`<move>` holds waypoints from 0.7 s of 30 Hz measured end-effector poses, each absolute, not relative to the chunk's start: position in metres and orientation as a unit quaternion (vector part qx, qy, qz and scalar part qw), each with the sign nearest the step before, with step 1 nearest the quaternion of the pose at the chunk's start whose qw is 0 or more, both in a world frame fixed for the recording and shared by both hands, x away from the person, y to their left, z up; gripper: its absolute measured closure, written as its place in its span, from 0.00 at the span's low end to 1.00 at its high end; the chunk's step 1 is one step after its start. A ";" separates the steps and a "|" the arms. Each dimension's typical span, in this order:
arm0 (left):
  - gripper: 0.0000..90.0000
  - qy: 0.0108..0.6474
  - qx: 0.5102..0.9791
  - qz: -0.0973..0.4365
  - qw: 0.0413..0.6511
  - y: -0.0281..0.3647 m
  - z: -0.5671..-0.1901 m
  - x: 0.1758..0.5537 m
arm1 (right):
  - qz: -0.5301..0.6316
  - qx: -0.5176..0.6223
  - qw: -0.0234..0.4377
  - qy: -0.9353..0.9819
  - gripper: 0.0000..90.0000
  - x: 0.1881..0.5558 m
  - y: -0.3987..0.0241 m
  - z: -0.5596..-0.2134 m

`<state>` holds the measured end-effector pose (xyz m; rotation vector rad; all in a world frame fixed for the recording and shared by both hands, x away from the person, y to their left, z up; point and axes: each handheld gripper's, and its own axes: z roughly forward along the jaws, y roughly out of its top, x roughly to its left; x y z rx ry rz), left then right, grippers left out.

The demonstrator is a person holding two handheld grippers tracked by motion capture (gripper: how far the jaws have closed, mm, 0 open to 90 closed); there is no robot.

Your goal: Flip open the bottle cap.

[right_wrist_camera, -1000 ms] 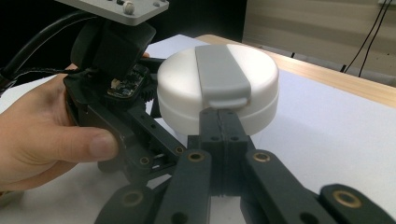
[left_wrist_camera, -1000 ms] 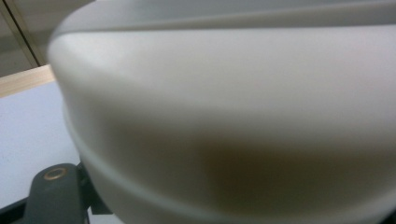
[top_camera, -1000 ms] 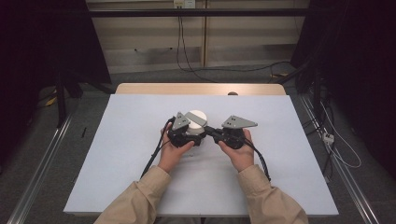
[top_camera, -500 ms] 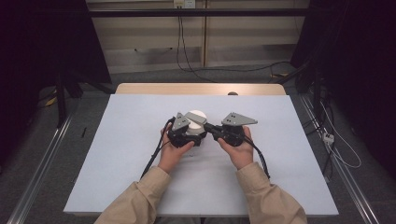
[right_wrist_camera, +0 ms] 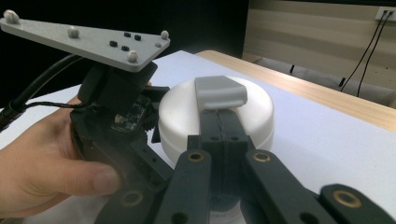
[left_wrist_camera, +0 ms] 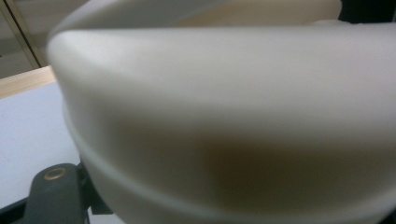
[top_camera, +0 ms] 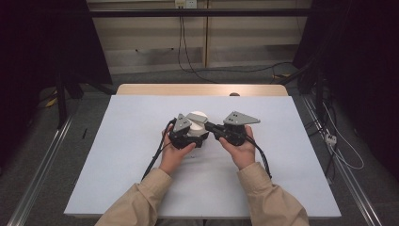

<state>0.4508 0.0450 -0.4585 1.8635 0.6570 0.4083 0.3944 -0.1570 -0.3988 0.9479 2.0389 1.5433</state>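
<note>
— Well, from the high view, what's hidden?
— My left gripper (top_camera: 188,134) covers most of the white container (top_camera: 198,123), mid-table (top_camera: 117,155).
— Left gripper view?
— A blurred white wall; my jaws clamp it.
— Right gripper view?
— My right gripper (right_wrist_camera: 219,116) is closed, tips on the grey tab (right_wrist_camera: 219,92).

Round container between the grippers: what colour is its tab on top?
Grey tab on a white container, clearest in the right gripper view.
</note>
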 end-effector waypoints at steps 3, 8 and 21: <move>0.20 0.277 0.781 0.171 0.534 0.045 -0.459 0.450 | 0.557 0.338 0.207 0.730 1.00 0.394 -0.157 -0.397; 0.20 0.277 0.781 0.171 0.533 0.045 -0.459 0.451 | 0.558 0.337 0.207 0.729 1.00 0.395 -0.157 -0.394; 0.20 0.278 0.781 0.171 0.533 0.045 -0.459 0.451 | 0.563 0.335 0.209 0.726 1.00 0.398 -0.153 -0.386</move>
